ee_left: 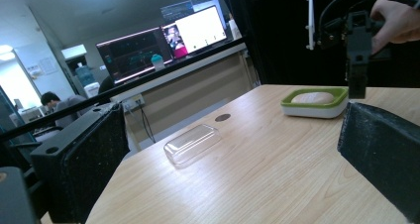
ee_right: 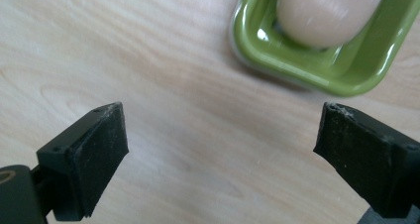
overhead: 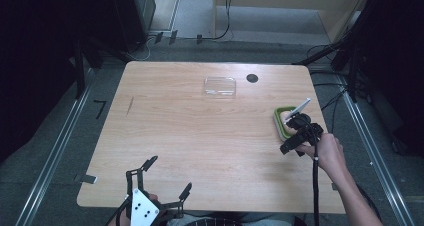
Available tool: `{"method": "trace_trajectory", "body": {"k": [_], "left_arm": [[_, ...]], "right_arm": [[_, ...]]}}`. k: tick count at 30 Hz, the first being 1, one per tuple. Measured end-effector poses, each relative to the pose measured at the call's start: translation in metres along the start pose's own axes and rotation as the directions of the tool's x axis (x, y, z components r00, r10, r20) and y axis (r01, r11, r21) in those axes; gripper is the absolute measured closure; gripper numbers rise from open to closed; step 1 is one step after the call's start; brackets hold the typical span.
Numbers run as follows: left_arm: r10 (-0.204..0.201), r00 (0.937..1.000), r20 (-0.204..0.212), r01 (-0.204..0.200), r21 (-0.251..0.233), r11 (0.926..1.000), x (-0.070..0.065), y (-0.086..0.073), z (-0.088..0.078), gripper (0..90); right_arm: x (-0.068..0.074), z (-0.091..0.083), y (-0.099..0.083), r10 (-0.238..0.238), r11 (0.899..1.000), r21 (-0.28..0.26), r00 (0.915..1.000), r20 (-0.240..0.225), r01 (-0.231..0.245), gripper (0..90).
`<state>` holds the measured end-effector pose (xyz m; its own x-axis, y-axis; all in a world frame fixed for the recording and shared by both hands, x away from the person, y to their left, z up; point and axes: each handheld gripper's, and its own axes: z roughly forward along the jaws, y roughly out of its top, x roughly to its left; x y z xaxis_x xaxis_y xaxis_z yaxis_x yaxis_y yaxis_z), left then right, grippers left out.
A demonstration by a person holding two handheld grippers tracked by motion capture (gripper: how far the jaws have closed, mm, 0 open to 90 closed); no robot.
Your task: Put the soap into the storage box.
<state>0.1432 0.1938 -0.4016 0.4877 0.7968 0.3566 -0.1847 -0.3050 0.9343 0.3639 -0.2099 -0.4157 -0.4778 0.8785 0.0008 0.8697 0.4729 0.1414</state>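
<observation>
Hovering open-jawed at right of frame, the right gripper (overhead: 295, 131) sits beside the green soap dish (overhead: 278, 120); left gripper (overhead: 167, 178) open too.

A: Item one, soap dish (ee_right: 341, 70): entered as glossy green inside, white beneath; the soap (ee_right: 327, 11) in it is listed as pale pinkish beige.

B: Lid (overhead: 219, 86): recorded as clear, colourless. Table (overhead: 200, 141): light wood grain, streaked. Both grippers' pads (ee_right: 94, 159): matte black.

From my seat: the soap (overhead: 288, 117) lies in the dish (overhead: 278, 126) at the table's (overhead: 200, 151) right edge; the clear lid (overhead: 219, 86) sits left of the dish, farther back, well apart.
</observation>
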Motion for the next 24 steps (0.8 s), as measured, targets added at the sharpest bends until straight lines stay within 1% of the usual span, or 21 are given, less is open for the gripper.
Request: {"method": "trace_trajectory", "body": {"k": [1,5,10,13,14,16,18,19,22,23,24], "left_arm": [[0.0,1.0,0.0,0.0,0.0,1.0,0.0,0.0,0.0,0.0],[0.0,1.0,0.001,0.0,0.0,1.0,0.0,0.0,0.0,0.0],[0.001,1.0,0.002,-0.001,-0.001,1.0,0.0,0.0,0.0,0.0],[0.0,1.0,0.002,0.0,-0.001,1.0,-0.001,0.0,0.0,0.0],[0.0,1.0,0.002,0.0,-0.001,1.0,-0.001,0.0,0.0,0.0],[0.0,1.0,0.003,0.0,-0.001,1.0,-0.001,0.0,0.0,0.0],[0.003,1.0,0.002,-0.003,0.001,1.0,0.0,0.0,0.0,0.0],[0.002,1.0,0.001,-0.002,0.001,1.0,0.0,0.0,0.0,0.0],[0.0,1.0,0.0,0.0,0.001,1.0,-0.001,0.0,0.001,0.0],[0.004,1.0,0.001,-0.004,0.004,1.0,-0.001,0.0,0.001,0.0],[0.004,1.0,0.001,-0.004,0.004,1.0,-0.001,0.0,0.001,0.0]], "right_arm": [[0.002,0.001,-0.004,-0.007,1.0,0.013,1.0,0.002,0.007,5.8],[0.007,0.006,-0.015,-0.027,0.999,0.039,0.9996,0.009,0.027,5.9],[0.016,0.015,-0.03,-0.065,0.996,0.068,0.9979,0.0,0.065,6.1],[0.019,0.017,-0.035,-0.074,0.994,0.082,0.9973,-0.006,0.074,6.3],[0.023,0.02,-0.04,-0.081,0.992,0.1,0.9967,-0.006,0.081,6.5],[0.024,0.021,-0.042,-0.088,0.991,0.104,0.9961,-0.006,0.088,6.5],[0.028,0.026,-0.048,-0.103,0.988,0.115,0.9945,-0.019,0.105,8.0],[0.029,0.028,-0.05,-0.11,0.988,0.111,0.9938,-0.018,0.111,9.0],[0.032,0.035,-0.056,-0.118,0.983,0.136,0.9925,-0.033,0.121,10.0],[0.032,0.037,-0.058,-0.131,0.981,0.14,0.9907,-0.036,0.135,12.0],[0.033,0.037,-0.058,-0.132,0.979,0.148,0.9904,-0.042,0.137,14.1]]}}
